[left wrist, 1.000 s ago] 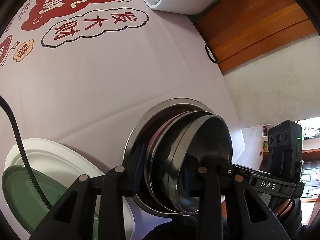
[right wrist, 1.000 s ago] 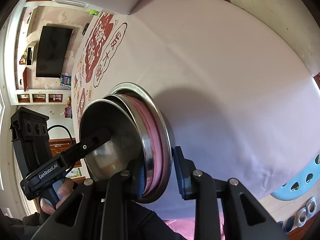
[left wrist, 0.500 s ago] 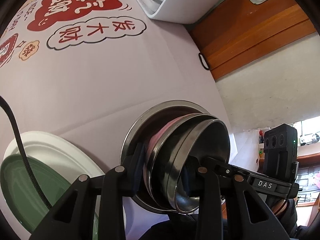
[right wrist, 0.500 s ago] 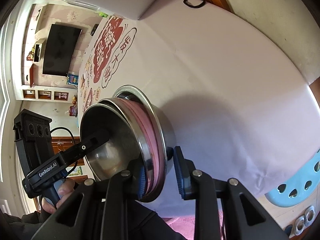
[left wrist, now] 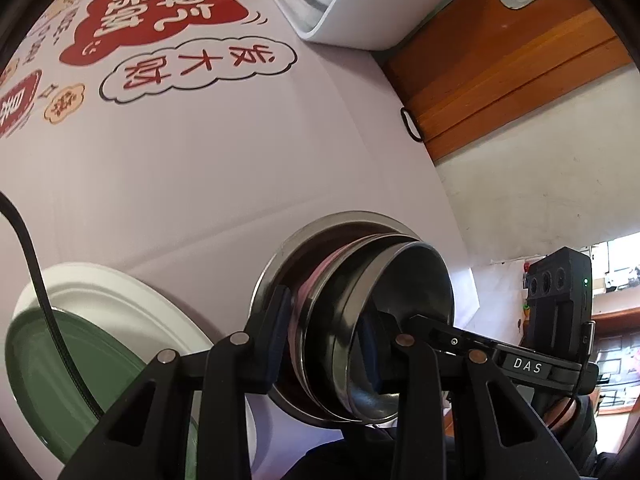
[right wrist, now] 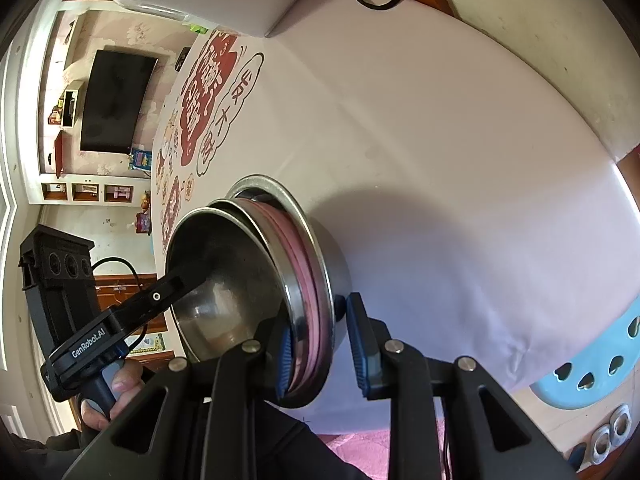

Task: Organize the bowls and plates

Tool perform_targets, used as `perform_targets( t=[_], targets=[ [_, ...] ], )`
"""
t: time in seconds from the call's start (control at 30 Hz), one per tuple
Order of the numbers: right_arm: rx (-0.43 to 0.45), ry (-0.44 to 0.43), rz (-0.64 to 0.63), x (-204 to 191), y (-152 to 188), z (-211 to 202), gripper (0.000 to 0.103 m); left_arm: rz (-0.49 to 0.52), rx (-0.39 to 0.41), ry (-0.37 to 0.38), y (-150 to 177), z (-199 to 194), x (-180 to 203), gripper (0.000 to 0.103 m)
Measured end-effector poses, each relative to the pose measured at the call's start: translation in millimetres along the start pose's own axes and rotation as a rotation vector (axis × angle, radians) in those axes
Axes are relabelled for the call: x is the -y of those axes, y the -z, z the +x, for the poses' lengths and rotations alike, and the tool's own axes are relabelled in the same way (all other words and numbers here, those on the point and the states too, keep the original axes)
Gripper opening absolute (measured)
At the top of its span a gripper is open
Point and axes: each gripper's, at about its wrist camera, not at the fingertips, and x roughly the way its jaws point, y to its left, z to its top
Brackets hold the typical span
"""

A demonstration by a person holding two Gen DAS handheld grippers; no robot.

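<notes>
Two black grippers hold one stack of nested shiny metal bowls [left wrist: 360, 320] from opposite sides. The left gripper [left wrist: 324, 332] is closed on the stack's rims, one blue pad outside the big outer bowl and one inside the small top bowl. The right gripper [right wrist: 320, 340] clamps the other side of the rims, its pads only a little apart. A pink bowl [right wrist: 308, 280] sits between the metal ones. The stack rests near the edge of the pale purple tablecloth with red writing [left wrist: 200, 160]. Just beside it lies a green plate [left wrist: 40, 368] on a white plate [left wrist: 132, 296]. Farther back stands a white plastic box [left wrist: 340, 8].
</notes>
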Motion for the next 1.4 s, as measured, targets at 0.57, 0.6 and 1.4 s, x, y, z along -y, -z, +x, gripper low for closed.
perform_targets(
  t=[0.57,0.6,1.4],
  targets=[
    [-0.003,0.018,0.024,3.9,0.3,2.5,0.027,0.027,0.025,-0.062,-5.5,-2.2,-0.7,0.054],
    [-0.001,0.018,0.025,3.8,0.1,2.4,0.027,0.026,0.023,-0.064,-5.9,-2.1,-1.8,0.054],
    [0.015,0.014,0.036,2.9,0.9,2.9,0.028,-0.04,-0.109,-0.009,-9.6,37.9,-10.4,0.044]
  ],
)
